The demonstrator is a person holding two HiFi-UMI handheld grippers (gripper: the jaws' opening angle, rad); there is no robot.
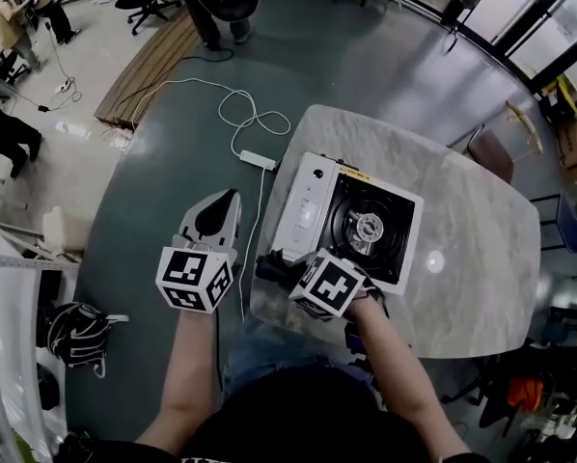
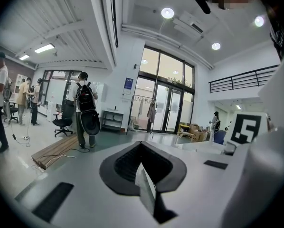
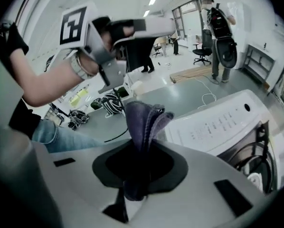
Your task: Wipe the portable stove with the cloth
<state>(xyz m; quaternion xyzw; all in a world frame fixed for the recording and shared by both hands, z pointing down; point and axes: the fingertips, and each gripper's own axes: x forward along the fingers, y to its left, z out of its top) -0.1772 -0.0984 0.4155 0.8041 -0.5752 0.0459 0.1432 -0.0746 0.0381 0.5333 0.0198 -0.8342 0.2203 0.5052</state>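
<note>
The portable stove [image 1: 358, 222], white with a black burner well, lies on the marble table [image 1: 481, 258]. My right gripper [image 1: 281, 268] hovers at the table's near-left edge, just off the stove's front-left corner. It is shut on a dark purple cloth [image 3: 143, 120], whose folds stick up between the jaws. The stove's white control panel [image 3: 218, 123] lies just right of the cloth. My left gripper [image 1: 221, 212] hangs left of the table over the floor. It is shut with nothing held and points into the room [image 2: 144, 184].
A white power strip and cable [image 1: 255, 158] run across the floor left of the table. Wooden boards [image 1: 149, 66] lie farther back. A black-and-white bag [image 1: 74, 332] rests on the floor at near left. A chair [image 1: 491, 152] stands behind the table. People stand in the background.
</note>
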